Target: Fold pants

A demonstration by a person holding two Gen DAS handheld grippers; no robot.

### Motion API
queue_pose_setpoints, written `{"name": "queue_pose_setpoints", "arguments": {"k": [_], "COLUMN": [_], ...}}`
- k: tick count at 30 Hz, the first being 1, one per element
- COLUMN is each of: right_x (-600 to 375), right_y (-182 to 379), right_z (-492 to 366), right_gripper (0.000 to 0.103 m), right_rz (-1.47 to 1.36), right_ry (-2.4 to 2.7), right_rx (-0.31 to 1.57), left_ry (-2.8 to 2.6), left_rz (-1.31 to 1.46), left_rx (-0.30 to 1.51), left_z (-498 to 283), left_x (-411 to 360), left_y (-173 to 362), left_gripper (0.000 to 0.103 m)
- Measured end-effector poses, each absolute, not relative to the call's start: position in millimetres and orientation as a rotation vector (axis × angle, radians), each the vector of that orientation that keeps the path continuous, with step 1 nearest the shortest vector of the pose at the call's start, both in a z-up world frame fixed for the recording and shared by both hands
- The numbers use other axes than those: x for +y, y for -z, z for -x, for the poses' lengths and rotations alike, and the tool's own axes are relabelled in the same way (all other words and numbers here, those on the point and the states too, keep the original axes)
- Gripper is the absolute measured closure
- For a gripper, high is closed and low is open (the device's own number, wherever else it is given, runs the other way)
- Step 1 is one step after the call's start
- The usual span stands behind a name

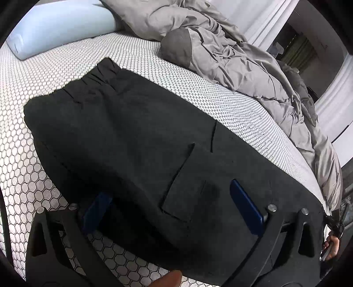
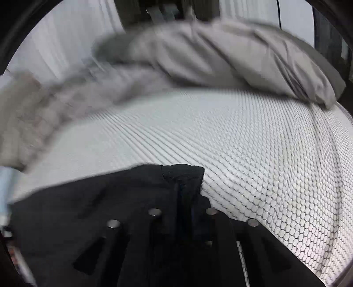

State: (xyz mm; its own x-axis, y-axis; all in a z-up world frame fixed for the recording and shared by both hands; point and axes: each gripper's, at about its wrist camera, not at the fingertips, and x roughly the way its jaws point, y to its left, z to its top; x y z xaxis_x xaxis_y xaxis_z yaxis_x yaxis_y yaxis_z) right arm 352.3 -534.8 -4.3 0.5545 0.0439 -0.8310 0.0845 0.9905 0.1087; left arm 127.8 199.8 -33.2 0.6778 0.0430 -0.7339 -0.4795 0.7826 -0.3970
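Black pants (image 1: 123, 132) lie on a bed with a white honeycomb-patterned cover (image 1: 33, 88), elastic waistband at the far left, a back pocket near the middle. My left gripper (image 1: 172, 205) is open, its blue-padded fingers (image 1: 245, 205) spread wide just above the pants near the pocket. In the right wrist view my right gripper (image 2: 184, 192) is shut on a bunched edge of the black pants (image 2: 183, 174), holding it slightly off the cover. That view is motion-blurred.
A crumpled grey duvet (image 1: 231, 48) is piled along the far side of the bed and shows in the right wrist view (image 2: 220, 57). A pale blue pillow (image 1: 55, 24) lies at the far left. White curtains (image 1: 260, 19) hang behind.
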Motion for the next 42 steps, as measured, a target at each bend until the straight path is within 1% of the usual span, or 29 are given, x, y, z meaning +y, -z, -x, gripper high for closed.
{"name": "queue_pose_setpoints", "arguments": {"k": [1,2,3,5,8,9,11,16,19,22,24,27,30,34,37,38,39,40,41,42], "right_x": [-537.8,-541.8,-545.0,-546.8,-528.1,-516.8,-485.8,-386.7,-326.8,-291.9,-304.7,-356.5,-419.8,-510.5,-554.3,-564.2,-570.5,-575.2,-579.1,-580.6], "right_y": [8.9,4.8,-1.7,-23.9,-51.0,-55.8,-59.6,-31.5,-6.7,26.1,41.9,28.5,10.9,-10.8,2.0,14.6,26.6,37.2,44.3,46.5], "right_z": [-353.2,-347.5,-340.6,-314.5,-281.3,-270.7,-248.2,-219.9,-216.2,-209.9,-206.3,-205.0,-198.4,-176.1,-164.4,-167.4,-172.7,-177.3,-183.2,-185.1], "right_gripper": [0.079,0.067,0.048,0.032,0.023,0.017,0.013,0.013,0.013,0.013,0.014,0.014,0.013,0.013,0.013,0.015,0.018,0.019,0.027,0.054], "right_rz": [-0.155,-0.200,-0.233,-0.234,-0.173,-0.172,-0.138,0.027,0.160,0.322,0.353,0.261,0.116,-0.226,-0.466,-0.560,-0.641,-0.722,-0.796,-0.826], "right_ry": [0.045,0.050,0.061,0.111,0.099,0.052,-0.053,-0.320,-0.426,-0.483,-0.470,-0.418,-0.310,-0.176,-0.109,-0.112,-0.122,-0.135,-0.149,-0.153], "right_rx": [0.989,0.954,0.923,0.820,0.779,0.775,0.785,0.867,0.904,0.952,0.957,0.956,0.910,0.832,0.841,0.866,0.881,0.883,0.863,0.837], "left_ry": [-0.315,-0.312,-0.306,-0.288,-0.224,-0.193,-0.119,0.133,0.183,0.164,0.155,0.152,0.147,0.173,0.167,0.151,0.146,0.143,0.136,0.127], "left_rz": [0.614,0.616,0.618,0.595,0.510,0.484,0.433,0.408,0.301,0.196,0.171,0.178,0.196,0.264,0.226,0.212,0.204,0.194,0.184,0.179], "left_rx": [0.770,0.759,0.748,0.713,0.672,0.667,0.676,0.789,0.876,0.919,0.913,0.902,0.898,0.882,0.904,0.910,0.914,0.917,0.918,0.920], "left_z": [-126.4,-124.7,-122.5,-117.1,-113.0,-114.0,-120.8,-148.8,-160.0,-159.5,-153.2,-147.8,-146.9,-149.7,-151.8,-152.9,-154.3,-154.7,-154.9,-155.0], "left_x": [198.4,197.6,196.8,189.1,164.3,152.1,121.9,41.6,2.7,-9.7,-7.1,2.1,8.1,8.9,0.4,-1.0,-3.7,-5.3,-5.9,-6.4], "left_y": [30.4,27.4,24.0,9.7,-12.8,-18.2,-22.9,-4.9,14.0,29.9,32.2,35.3,34.5,27.1,29.7,32.0,33.2,34.5,35.2,36.5], "left_gripper": [0.001,0.001,0.001,0.001,0.001,0.001,0.001,0.001,0.001,0.001,0.001,0.001,0.001,0.001,0.001,0.001,0.001,0.001,0.001,0.001]}}
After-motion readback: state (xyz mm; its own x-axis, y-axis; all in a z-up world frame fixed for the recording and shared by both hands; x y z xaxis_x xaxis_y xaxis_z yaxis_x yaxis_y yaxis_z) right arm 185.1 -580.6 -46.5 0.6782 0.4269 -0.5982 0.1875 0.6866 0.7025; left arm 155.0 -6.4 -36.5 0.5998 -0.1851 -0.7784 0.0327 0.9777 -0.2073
